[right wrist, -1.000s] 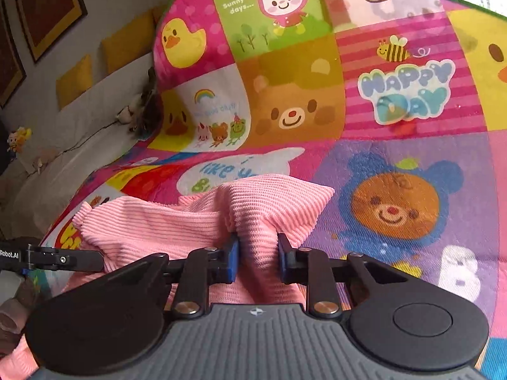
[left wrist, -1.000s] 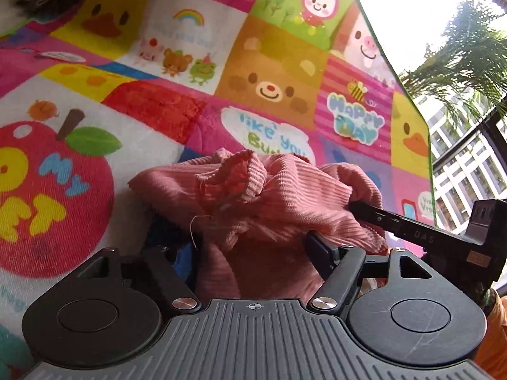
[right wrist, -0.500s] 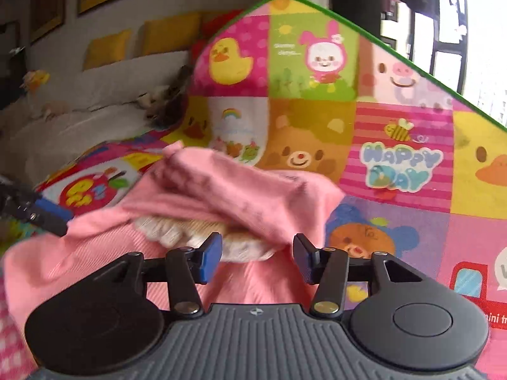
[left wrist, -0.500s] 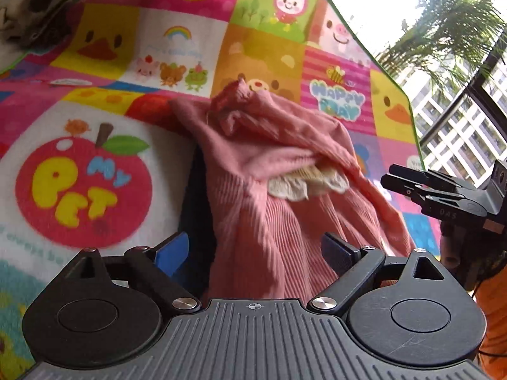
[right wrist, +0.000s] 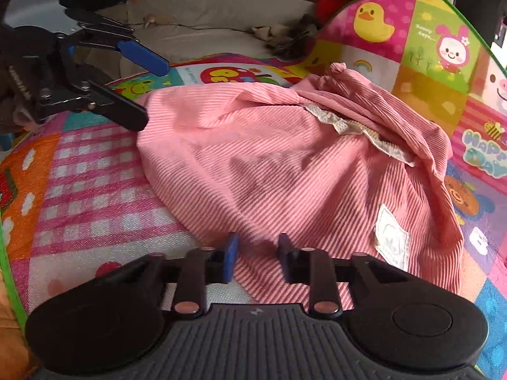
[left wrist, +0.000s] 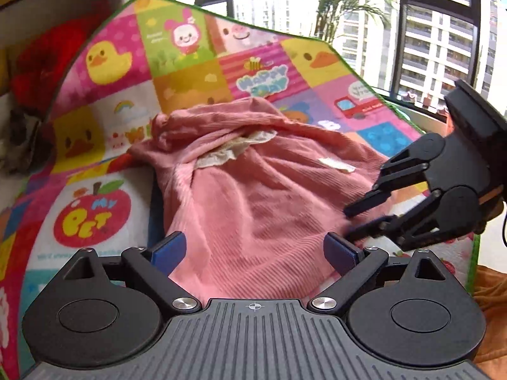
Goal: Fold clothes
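A pink ribbed garment [left wrist: 259,196] with lace trim and a white label lies spread in loose folds on the cartoon play mat [left wrist: 95,215]. My left gripper [left wrist: 255,250] hangs over its near hem, jaws wide and still opening, no pad touching cloth. In the right wrist view the garment [right wrist: 269,164] fills the middle of the mat [right wrist: 79,190]. My right gripper [right wrist: 258,256] is closing with the near hem between its fingers, a gap still showing. Each gripper shows in the other's view: the right gripper [left wrist: 361,218] at the cloth's right edge, the left gripper [right wrist: 155,91] at its far left corner.
A pale sofa [right wrist: 221,9] with yellow cushions and small soft toys stands beyond the mat. A red cushion [left wrist: 41,57] lies at the mat's far left corner. Large windows [left wrist: 427,31] rise behind the mat's far edge. Orange fabric [left wrist: 488,291] sits off the mat's near right.
The garment, bunched and held up by both grippers a second ago, now lies spread on the mat. Both grippers let go, rolled level and drew back to its near edge.
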A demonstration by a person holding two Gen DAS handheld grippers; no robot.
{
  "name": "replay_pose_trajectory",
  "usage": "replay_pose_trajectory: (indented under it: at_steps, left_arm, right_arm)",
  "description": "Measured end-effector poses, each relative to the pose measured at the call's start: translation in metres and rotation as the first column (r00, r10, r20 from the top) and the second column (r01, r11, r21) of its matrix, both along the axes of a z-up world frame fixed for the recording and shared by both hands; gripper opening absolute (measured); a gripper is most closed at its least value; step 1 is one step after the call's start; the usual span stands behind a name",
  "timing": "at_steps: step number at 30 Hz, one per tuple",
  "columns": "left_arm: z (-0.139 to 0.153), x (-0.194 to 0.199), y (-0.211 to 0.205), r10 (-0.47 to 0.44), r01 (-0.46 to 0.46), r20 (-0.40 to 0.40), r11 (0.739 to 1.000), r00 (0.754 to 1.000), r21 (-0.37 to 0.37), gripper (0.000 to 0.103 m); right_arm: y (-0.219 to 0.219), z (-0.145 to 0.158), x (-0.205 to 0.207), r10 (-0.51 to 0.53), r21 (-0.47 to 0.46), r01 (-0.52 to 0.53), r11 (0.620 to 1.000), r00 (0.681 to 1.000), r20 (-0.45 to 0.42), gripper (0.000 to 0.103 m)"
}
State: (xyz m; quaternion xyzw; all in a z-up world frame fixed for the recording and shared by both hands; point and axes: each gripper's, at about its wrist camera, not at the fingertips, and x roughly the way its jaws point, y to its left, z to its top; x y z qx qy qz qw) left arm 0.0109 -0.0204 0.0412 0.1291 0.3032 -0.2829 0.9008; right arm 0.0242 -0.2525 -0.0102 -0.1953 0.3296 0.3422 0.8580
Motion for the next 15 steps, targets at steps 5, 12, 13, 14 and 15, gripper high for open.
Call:
replay_pose_trajectory:
  at_steps: [5,12,13,14,15]
  left_arm:
    - [-0.024,-0.001,-0.053,-0.117,0.11,0.047,0.985,0.992,0.133,0.097]
    - [-0.054,0.024,-0.091,-0.12,0.073,0.144,0.953,0.982,0.295,0.046]
    - [-0.051,0.032,-0.089,-0.096,0.057,0.13,0.96,0.987,0.274,0.039]
    - [-0.047,0.04,-0.085,-0.073,0.042,0.118,0.968,0.99,0.246,0.024]
    - [-0.041,0.047,-0.081,-0.049,0.023,0.113,0.975,0.992,0.219,0.016]
  right_arm:
    - [-0.012,0.031,0.005,-0.067,0.051,0.062,0.997,0.993,0.099,0.002]
    - [-0.032,0.06,-0.001,-0.106,0.108,0.088,0.99,0.98,0.168,0.002]
    - [-0.034,0.061,-0.006,-0.095,0.113,0.077,0.991,0.981,0.168,0.003]
    - [-0.034,0.06,-0.012,-0.068,0.109,0.051,0.993,0.984,0.163,0.003]
    - [-0.032,0.057,-0.02,-0.035,0.099,0.019,0.995,0.987,0.158,0.004]
